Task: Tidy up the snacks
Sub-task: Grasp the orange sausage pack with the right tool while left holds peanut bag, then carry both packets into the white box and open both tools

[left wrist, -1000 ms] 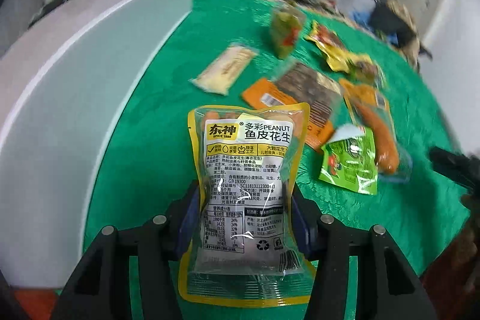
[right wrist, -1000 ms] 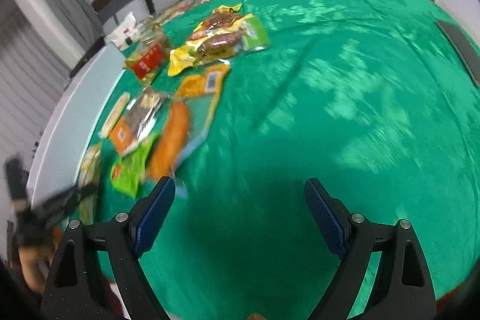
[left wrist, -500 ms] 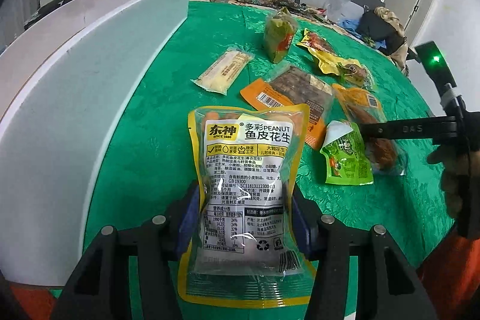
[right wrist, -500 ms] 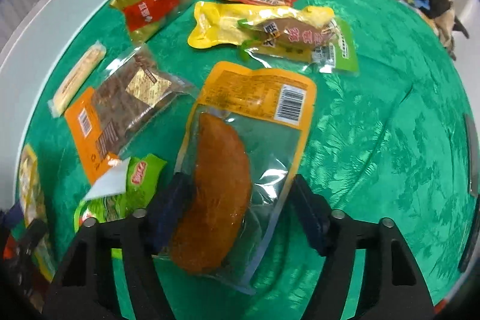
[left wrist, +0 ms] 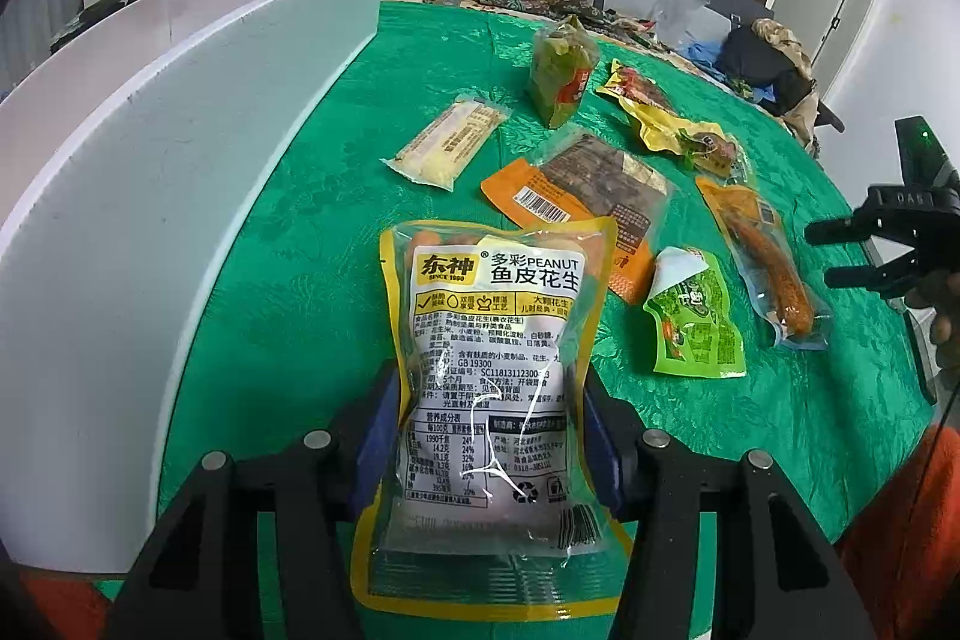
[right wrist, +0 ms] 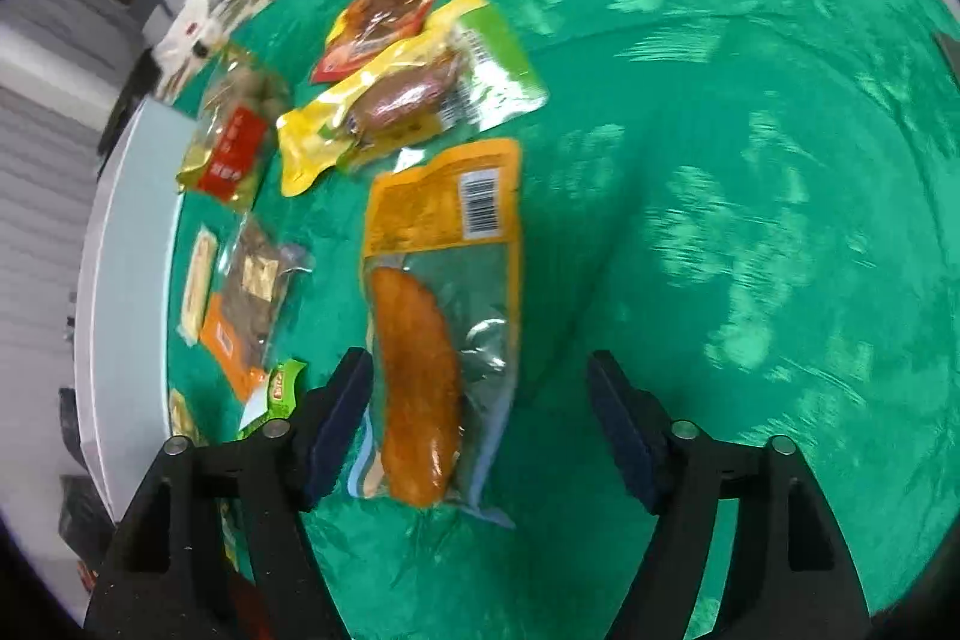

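Note:
My left gripper (left wrist: 489, 436) is shut on a yellow-edged peanut bag (left wrist: 492, 370) and holds it above the green table (left wrist: 324, 244). My right gripper (right wrist: 480, 430) is open, low over the table, with an orange sausage pack (right wrist: 438, 316) lying between its fingers, nearer the left one. That pack also shows in the left wrist view (left wrist: 762, 256), with the right gripper (left wrist: 840, 250) just to its right. A small green packet (left wrist: 696, 316) lies beside it.
A white box wall (left wrist: 150, 196) runs along the table's left side. More snacks lie spread out: an orange-brown pack (left wrist: 594, 190), a pale bar (left wrist: 447, 142), a green-red bag (left wrist: 561, 70), yellow packs (left wrist: 666, 118). A sofa stands behind.
My right gripper swung over to the snacks and now straddles the orange sausage pack, still open. My left gripper keeps holding the peanut bag in about the same place.

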`<act>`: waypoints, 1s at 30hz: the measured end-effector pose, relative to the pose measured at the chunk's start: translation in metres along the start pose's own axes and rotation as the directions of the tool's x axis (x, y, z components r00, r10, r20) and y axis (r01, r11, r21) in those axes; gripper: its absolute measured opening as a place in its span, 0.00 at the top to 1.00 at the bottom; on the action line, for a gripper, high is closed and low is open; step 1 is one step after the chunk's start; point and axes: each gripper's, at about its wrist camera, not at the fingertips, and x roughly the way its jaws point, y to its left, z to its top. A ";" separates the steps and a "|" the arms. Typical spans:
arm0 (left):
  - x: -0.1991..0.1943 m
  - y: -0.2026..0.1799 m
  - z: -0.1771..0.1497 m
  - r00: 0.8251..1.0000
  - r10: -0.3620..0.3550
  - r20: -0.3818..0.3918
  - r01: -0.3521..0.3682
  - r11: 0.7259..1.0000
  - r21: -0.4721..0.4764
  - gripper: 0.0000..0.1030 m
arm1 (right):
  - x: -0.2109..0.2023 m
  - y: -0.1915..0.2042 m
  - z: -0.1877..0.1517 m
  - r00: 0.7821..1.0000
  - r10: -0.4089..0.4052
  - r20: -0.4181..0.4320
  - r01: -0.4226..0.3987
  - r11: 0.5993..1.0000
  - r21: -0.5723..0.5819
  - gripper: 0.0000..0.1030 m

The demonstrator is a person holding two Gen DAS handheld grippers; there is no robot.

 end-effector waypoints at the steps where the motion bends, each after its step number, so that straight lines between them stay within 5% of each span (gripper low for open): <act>1: 0.000 0.000 0.000 1.000 -0.002 0.000 0.002 1.000 0.001 0.47 | 0.001 0.005 -0.002 1.000 -0.019 -0.012 0.019 1.000 -0.017 0.23; 6: -0.001 -0.001 -0.001 1.000 -0.004 0.002 0.004 1.000 0.010 0.47 | 0.027 0.038 -0.020 0.991 -0.134 -0.008 0.133 0.988 -0.074 0.21; 7: -0.002 -0.001 -0.001 1.000 -0.004 0.001 0.004 1.000 0.011 0.47 | 0.040 0.049 -0.023 0.986 -0.168 -0.006 0.167 0.982 -0.085 0.12; 9: -0.003 -0.002 -0.002 1.000 -0.004 0.000 0.004 1.000 0.014 0.47 | 0.051 0.071 -0.027 0.960 -0.276 0.045 0.279 0.943 -0.178 0.11; 10: -0.004 -0.002 -0.003 1.000 -0.003 0.001 0.003 1.000 0.017 0.47 | 0.057 0.087 -0.033 0.936 -0.334 0.108 0.351 0.892 -0.283 0.10; 12: -0.008 -0.003 -0.003 1.000 -0.007 0.005 0.007 1.000 0.020 0.47 | 0.055 0.088 -0.036 0.939 -0.313 0.140 0.342 0.876 -0.341 0.15; 13: -0.010 -0.003 -0.003 1.000 -0.014 0.009 0.014 1.000 0.019 0.47 | 0.051 0.078 -0.033 0.951 -0.288 0.115 0.310 0.898 -0.313 0.16; 15: -0.012 -0.003 -0.003 0.999 -0.034 0.012 0.034 0.999 0.009 0.47 | 0.036 0.066 -0.032 0.946 -0.296 0.133 0.322 0.899 -0.295 0.50; 16: -0.013 -0.003 -0.002 0.999 -0.044 0.013 0.044 0.999 0.002 0.47 | 0.028 0.055 -0.032 0.944 -0.303 0.131 0.329 0.902 -0.280 0.50; 18: -0.014 -0.004 0.001 0.998 -0.062 0.009 0.062 0.998 -0.014 0.47 | 0.018 0.035 -0.033 0.963 -0.242 0.116 0.264 0.934 -0.241 0.51; 21: -0.023 -0.006 0.006 0.996 -0.083 0.013 0.084 0.996 -0.042 0.47 | -0.011 -0.005 -0.034 0.995 -0.022 0.092 0.029 0.996 -0.081 0.51; 25: -0.051 0.000 0.023 0.988 -0.146 0.046 0.151 0.981 -0.120 0.47 | -0.048 -0.024 -0.037 0.980 0.147 0.134 -0.149 0.989 0.004 0.51; 28: -0.081 0.021 0.043 0.982 -0.162 0.098 0.178 0.967 -0.183 0.47 | -0.067 0.009 -0.036 0.959 0.248 0.137 -0.247 0.969 -0.019 0.50; 30: -0.106 0.046 0.059 0.983 -0.112 0.145 0.141 0.968 -0.209 0.47 | -0.071 0.055 -0.032 0.946 0.297 0.129 -0.287 0.954 -0.090 0.50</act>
